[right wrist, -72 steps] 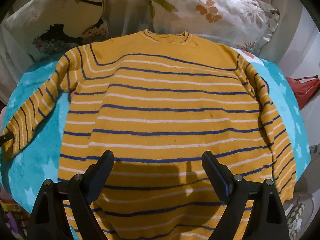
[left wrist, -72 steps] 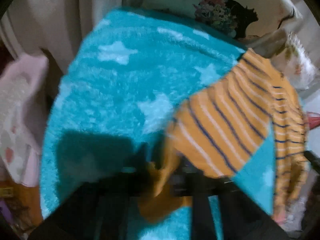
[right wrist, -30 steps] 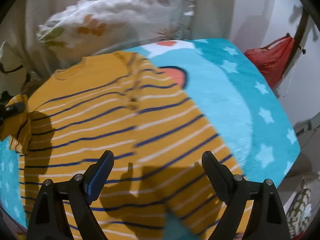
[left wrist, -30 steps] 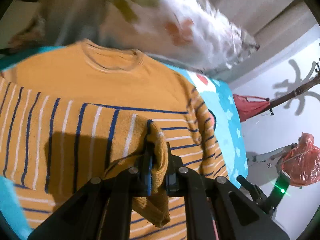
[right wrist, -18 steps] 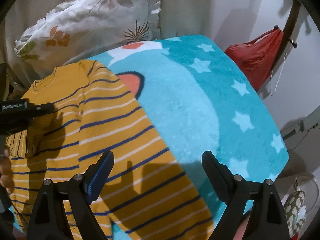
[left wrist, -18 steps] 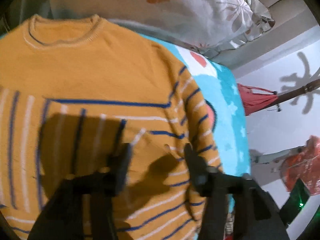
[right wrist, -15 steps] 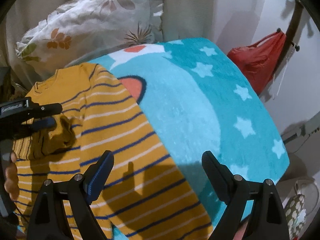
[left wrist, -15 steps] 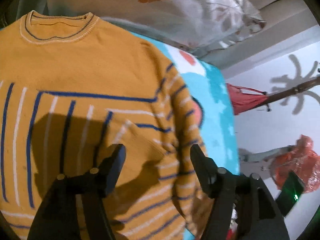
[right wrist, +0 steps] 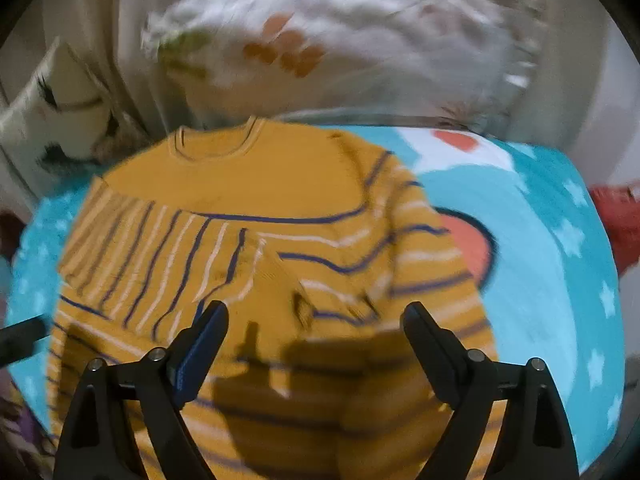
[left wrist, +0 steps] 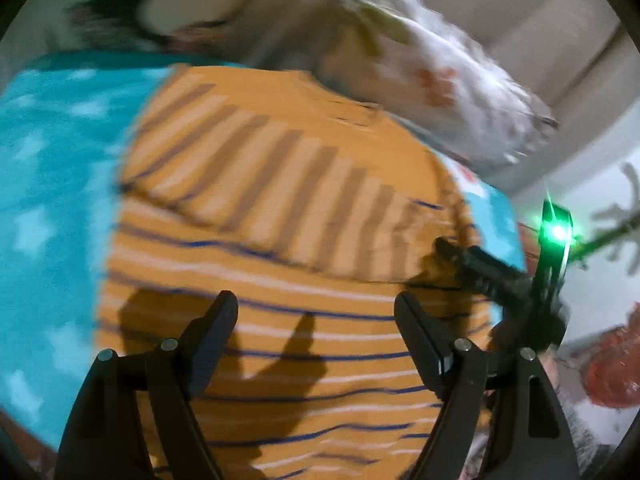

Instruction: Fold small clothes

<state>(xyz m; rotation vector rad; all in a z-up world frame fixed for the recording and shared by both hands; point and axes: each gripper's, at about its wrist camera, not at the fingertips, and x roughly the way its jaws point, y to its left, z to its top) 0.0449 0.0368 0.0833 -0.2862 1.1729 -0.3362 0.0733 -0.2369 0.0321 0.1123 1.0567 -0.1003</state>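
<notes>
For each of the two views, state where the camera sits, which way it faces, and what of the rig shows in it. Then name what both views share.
Left wrist: sits on the left gripper, looking forward and down across the sweater; its own open fingers show, and the right gripper at right.
Right wrist: sits on the right gripper, facing the sweater's collar and the floral pillow; its own open fingers show.
Shared: sweater with one sleeve folded across, teal star blanket, pillow.

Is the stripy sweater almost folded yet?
Not yet. One sleeve of the sweater already lies folded across its chest. Both the left gripper and right gripper hover above it with open jaws, holding nothing. The other sleeve and the body remain unfolded.
</notes>
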